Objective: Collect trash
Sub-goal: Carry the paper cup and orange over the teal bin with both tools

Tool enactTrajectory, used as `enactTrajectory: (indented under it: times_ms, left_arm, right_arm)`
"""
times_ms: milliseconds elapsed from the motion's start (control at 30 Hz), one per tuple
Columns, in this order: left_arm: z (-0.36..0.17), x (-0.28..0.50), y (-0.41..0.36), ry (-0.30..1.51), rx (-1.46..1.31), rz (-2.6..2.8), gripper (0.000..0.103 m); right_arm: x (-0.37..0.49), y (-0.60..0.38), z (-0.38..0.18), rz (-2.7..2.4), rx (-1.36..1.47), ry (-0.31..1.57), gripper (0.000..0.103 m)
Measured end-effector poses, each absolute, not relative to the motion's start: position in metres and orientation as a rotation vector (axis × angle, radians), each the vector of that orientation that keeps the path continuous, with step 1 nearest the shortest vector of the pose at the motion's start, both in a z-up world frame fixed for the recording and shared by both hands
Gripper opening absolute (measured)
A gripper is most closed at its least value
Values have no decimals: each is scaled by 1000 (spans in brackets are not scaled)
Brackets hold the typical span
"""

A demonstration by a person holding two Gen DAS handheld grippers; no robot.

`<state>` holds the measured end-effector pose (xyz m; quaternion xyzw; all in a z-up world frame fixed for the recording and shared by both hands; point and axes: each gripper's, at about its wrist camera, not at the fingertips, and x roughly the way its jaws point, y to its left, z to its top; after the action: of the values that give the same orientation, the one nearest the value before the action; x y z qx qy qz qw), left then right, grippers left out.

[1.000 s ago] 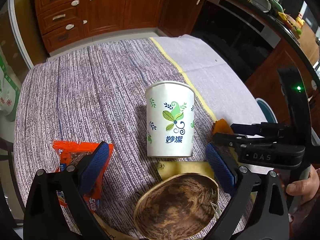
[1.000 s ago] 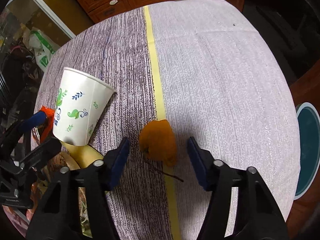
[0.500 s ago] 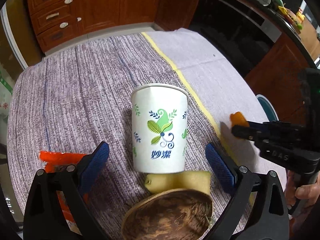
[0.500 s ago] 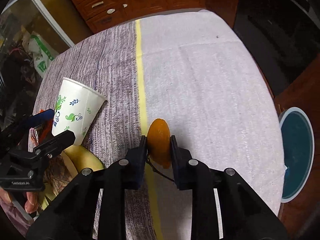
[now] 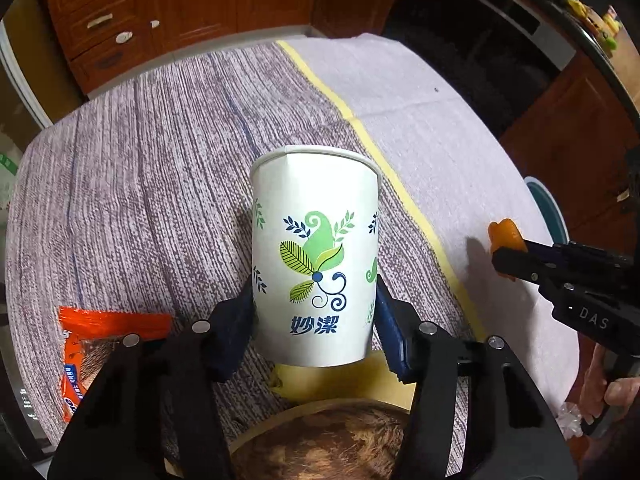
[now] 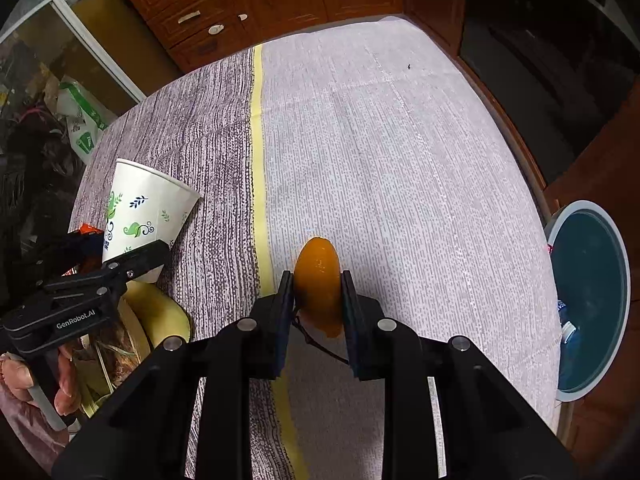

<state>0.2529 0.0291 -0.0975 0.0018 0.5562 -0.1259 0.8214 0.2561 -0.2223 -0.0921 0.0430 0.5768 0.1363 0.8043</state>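
My left gripper is shut on a white paper cup with green leaf print, upright on the cloth-covered table. The cup also shows in the right wrist view. My right gripper is shut on an orange peel and holds it just above the cloth; the peel also shows in the left wrist view. An orange snack wrapper lies left of the cup. A banana peel and a brown husk lie near the table's front.
A teal-lined bin stands on the floor right of the table. Wooden cabinets stand beyond the far edge. A yellow stripe runs across the cloth.
My left gripper closed on the paper cup. My right gripper closed on the orange peel and lifted it slightly to the right.
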Motion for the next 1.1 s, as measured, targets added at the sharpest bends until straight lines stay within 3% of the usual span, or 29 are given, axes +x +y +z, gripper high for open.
enactTrajectory:
  times_ms: [467, 1100]
  left_arm:
    - [-58, 228, 16, 1092, -1, -340, 54]
    - [-11, 184, -109, 1019, 123, -514, 55]
  right_arm:
    - [241, -249, -72, 284, 127, 1194, 22]
    - [190, -377, -33, 145, 274, 1069, 22]
